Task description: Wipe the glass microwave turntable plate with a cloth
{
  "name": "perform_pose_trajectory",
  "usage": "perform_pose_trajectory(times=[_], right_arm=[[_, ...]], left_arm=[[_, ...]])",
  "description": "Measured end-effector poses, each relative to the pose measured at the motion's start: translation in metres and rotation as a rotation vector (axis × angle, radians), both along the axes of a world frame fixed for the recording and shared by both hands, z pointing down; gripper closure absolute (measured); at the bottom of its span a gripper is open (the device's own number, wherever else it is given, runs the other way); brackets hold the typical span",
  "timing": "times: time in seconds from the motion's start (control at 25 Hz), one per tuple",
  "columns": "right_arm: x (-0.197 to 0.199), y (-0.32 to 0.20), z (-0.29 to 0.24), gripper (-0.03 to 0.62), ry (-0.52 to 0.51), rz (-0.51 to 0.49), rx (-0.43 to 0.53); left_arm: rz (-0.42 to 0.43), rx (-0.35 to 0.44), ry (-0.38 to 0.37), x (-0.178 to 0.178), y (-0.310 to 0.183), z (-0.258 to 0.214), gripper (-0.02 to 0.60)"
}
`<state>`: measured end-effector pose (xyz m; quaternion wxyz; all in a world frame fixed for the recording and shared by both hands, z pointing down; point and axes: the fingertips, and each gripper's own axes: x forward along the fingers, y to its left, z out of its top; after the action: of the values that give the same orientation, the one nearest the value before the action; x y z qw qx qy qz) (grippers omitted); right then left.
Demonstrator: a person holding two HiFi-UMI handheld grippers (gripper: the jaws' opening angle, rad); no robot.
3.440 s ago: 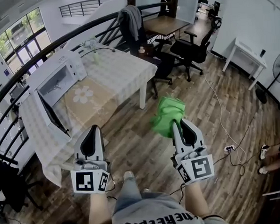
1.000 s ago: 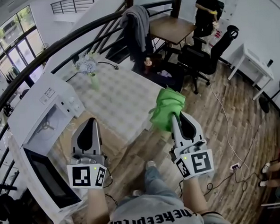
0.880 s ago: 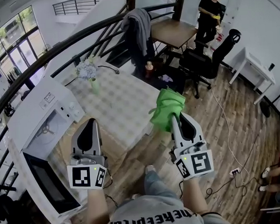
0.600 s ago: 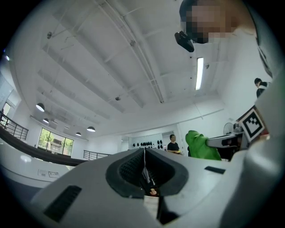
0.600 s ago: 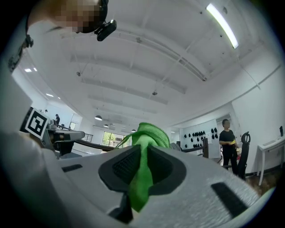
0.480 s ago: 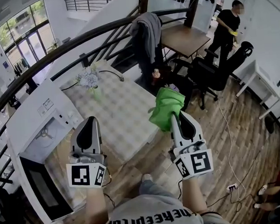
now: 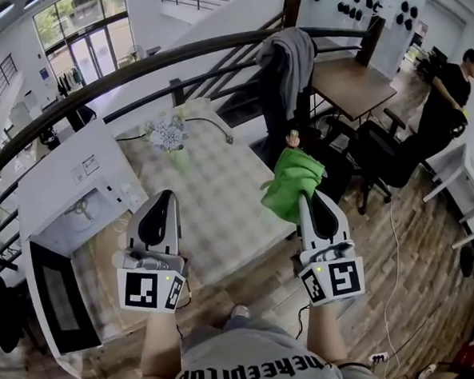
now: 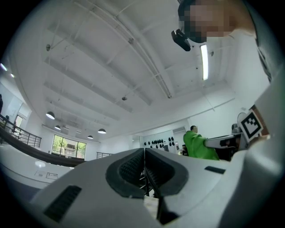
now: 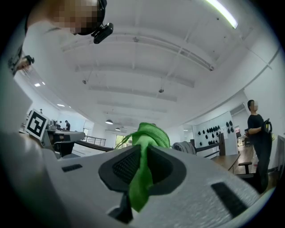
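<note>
Grippers over the table (image 7: 221, 194), cloth (image 7: 291, 181) in the right one.
The right gripper (image 7: 304, 195) is clamped on the green cloth above the table's near right edge. The left gripper (image 7: 164, 197), jaws pressed together with nothing between them, hangs over the table's near side. A microwave (image 7: 60, 175) stands open at the table's left end; I cannot make out a plate inside.

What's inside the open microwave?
The microwave stands open. Inside shows a pale floor with a three-armed turntable hub; whether a glass plate lies over it cannot be told. The back of the inside is hidden by its top.
</note>
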<state>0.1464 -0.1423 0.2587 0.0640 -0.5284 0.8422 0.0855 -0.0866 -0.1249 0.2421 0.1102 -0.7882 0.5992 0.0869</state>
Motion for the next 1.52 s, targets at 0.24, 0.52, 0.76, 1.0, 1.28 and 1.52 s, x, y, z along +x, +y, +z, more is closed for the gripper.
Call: perform_pose_trajectory(times=[0.24, 0.52, 0.76, 1.0, 1.28, 1.52], right_arm=[[0.000, -0.025, 0.009, 0.548, -0.016, -0.072, -0.018], [-0.006, -0.049, 0.021, 0.548, -0.032, -0.123, -0.050], [-0.012, -0.071, 0.028, 0.548, -0.030, -0.127, -0.067], [-0.025, -0.093, 0.037, 0.548, -0.015, -0.124, -0.091], [-0.052, -0.126, 0.074, 0.548, -0.011, -0.128, -0.197], [-0.071, -0.153, 0.123, 0.548, 0.009, -0.117, -0.319]], left_arm=[[-0.052, -0.023, -0.008, 0.008, -0.010, 0.009, 0.571], [-0.082, -0.046, -0.025, 0.011, -0.025, 0.015, 0.571], [-0.077, -0.057, -0.027, 0.009, -0.050, 0.019, 0.571], [-0.038, -0.069, -0.029, 0.007, -0.079, 0.025, 0.571], [0.001, -0.087, -0.046, -0.002, -0.111, 0.039, 0.571], [0.025, -0.112, -0.061, -0.012, -0.131, 0.058, 0.571]])
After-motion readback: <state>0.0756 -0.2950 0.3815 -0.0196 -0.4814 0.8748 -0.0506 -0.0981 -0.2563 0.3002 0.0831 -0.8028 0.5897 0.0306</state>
